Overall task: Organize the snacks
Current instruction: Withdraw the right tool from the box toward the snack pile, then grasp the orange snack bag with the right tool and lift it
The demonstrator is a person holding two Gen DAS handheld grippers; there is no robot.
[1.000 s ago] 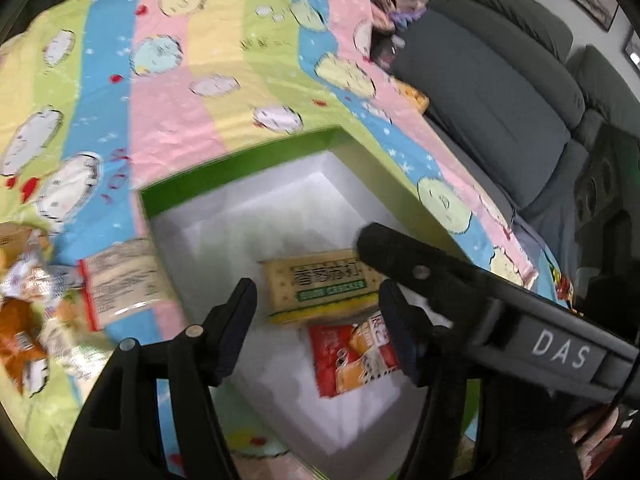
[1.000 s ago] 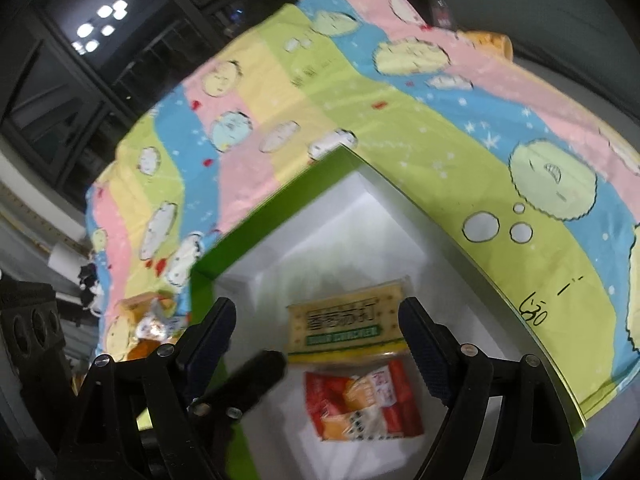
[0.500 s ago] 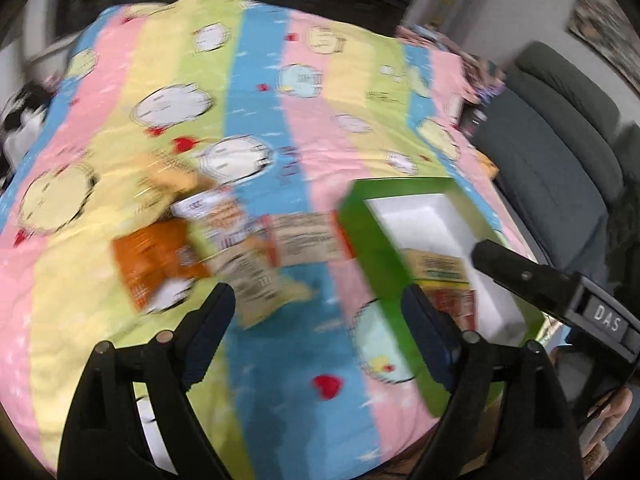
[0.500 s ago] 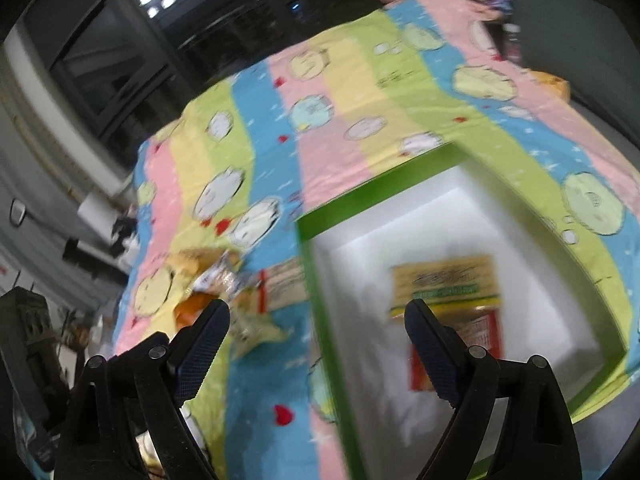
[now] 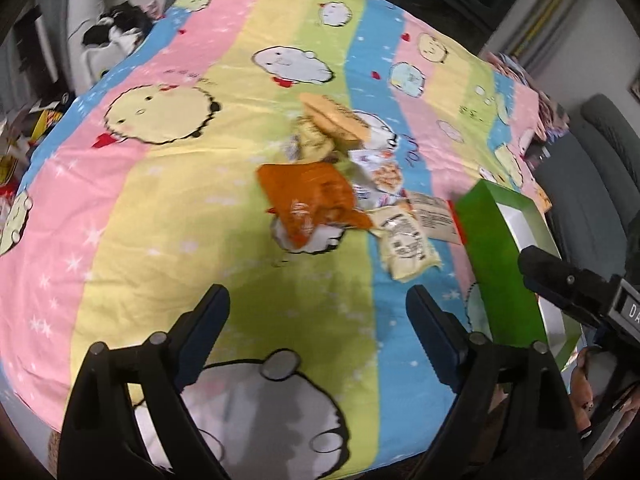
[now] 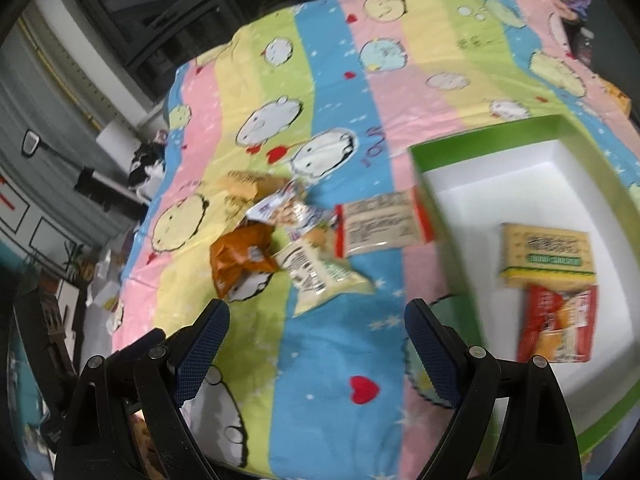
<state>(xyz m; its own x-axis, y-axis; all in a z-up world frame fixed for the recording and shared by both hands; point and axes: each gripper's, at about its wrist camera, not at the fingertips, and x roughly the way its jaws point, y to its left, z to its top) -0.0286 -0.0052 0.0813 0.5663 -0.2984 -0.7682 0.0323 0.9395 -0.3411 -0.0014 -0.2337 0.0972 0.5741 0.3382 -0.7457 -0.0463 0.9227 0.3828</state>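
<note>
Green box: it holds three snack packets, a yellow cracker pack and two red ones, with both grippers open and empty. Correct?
Not quite. The right wrist view shows two packets in the green box: the yellow cracker pack and one red packet. Both grippers are open and empty.

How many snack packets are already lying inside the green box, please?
2. A yellow cracker packet lies mid-floor of the green box; a red packet sits just in front of it, nearer the camera. None seems hidden.

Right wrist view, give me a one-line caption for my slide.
Open right gripper above loose snack packets, beside a green box holding two.
</note>
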